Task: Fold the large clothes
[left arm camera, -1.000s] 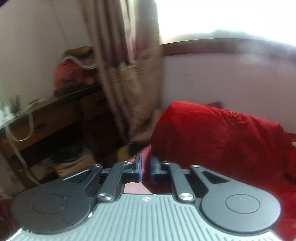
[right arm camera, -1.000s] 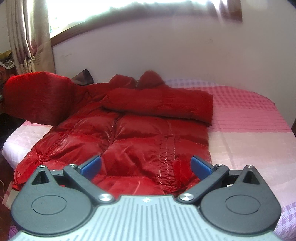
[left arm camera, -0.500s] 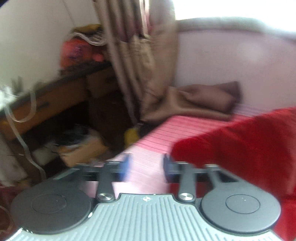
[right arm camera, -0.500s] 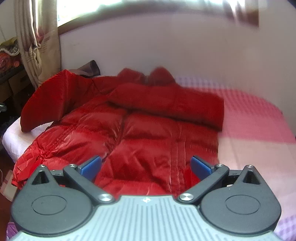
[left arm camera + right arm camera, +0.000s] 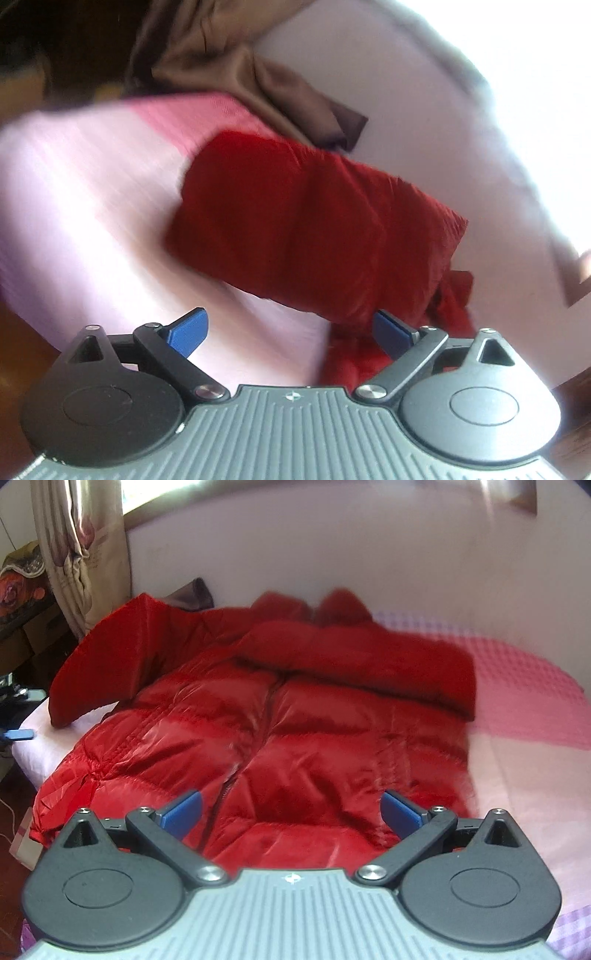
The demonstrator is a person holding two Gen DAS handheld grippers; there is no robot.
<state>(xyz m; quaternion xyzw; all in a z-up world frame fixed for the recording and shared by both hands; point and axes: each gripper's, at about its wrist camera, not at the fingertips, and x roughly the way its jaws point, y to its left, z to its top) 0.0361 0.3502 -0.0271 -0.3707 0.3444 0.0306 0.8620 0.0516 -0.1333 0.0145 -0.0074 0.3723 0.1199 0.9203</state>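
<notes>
**Both grippers wide open over the red puffer jacket on the bed**

Closest to me, the right gripper (image 5: 291,814) hangs above the hem of the red puffer jacket (image 5: 280,731), its blue pads (image 5: 181,812) spread far apart and holding nothing. Under it the jacket lies front up on the bed (image 5: 528,760), the zipper line running away down the middle. Its right sleeve (image 5: 369,664) is folded across the chest, lying flat on the body. The left sleeve (image 5: 99,664) sticks out toward the bed's edge, its cuff end resting on the pale sheet while the shoulder part stands up in a ridge. The fur-trimmed collar (image 5: 317,607) sits at the far end, near the wall (image 5: 332,546).

The left gripper (image 5: 290,332) is also open and empty, its blue pads (image 5: 188,332) well apart. It hovers over the pink striped sheet (image 5: 85,206), just short of that loose sleeve (image 5: 306,229), which lies across the sheet. This view is tilted and blurred, so fine detail is lost.

Beyond the sleeve, a brown cloth (image 5: 280,88) is bunched at the head of the bed against the wall. Farther off on the left, a patterned curtain (image 5: 77,554) hangs beside the bright window (image 5: 162,491).
</notes>
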